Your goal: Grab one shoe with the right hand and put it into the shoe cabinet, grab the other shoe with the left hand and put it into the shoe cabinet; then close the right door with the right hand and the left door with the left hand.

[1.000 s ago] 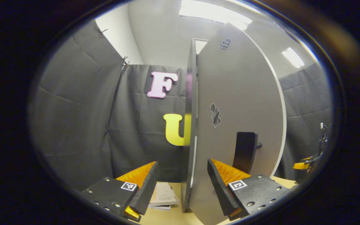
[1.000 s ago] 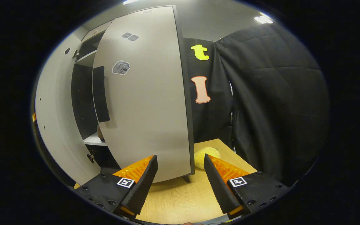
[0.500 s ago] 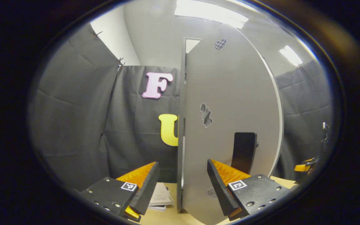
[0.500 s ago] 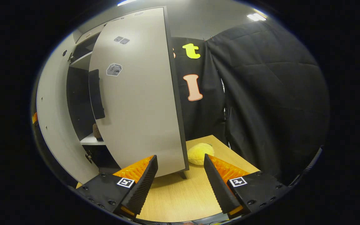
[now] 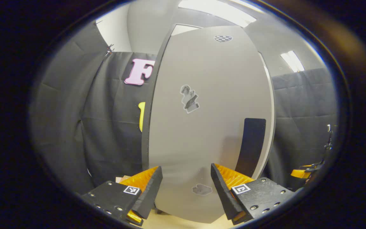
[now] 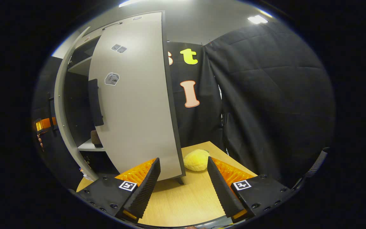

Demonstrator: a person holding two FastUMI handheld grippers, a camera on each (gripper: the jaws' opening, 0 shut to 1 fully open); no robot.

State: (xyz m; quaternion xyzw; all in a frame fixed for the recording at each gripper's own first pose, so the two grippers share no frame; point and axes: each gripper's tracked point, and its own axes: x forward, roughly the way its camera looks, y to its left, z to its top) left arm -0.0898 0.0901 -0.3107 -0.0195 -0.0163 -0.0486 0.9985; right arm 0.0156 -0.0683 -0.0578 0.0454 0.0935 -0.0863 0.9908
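The left gripper [image 5: 186, 187] has its jaws spread and empty, close before the pale grey left door [image 5: 208, 105] with its black handle [image 5: 251, 146]; the right gripper [image 6: 183, 181] gapes empty over the light wooden desk [image 6: 183, 203], near the grey right door [image 6: 138, 105], still ajar; a brown shoe [image 6: 95, 139] sits on the cabinet's white shelf [image 6: 87, 146]; a yellow plush [image 6: 196, 160] lies beside the cabinet.
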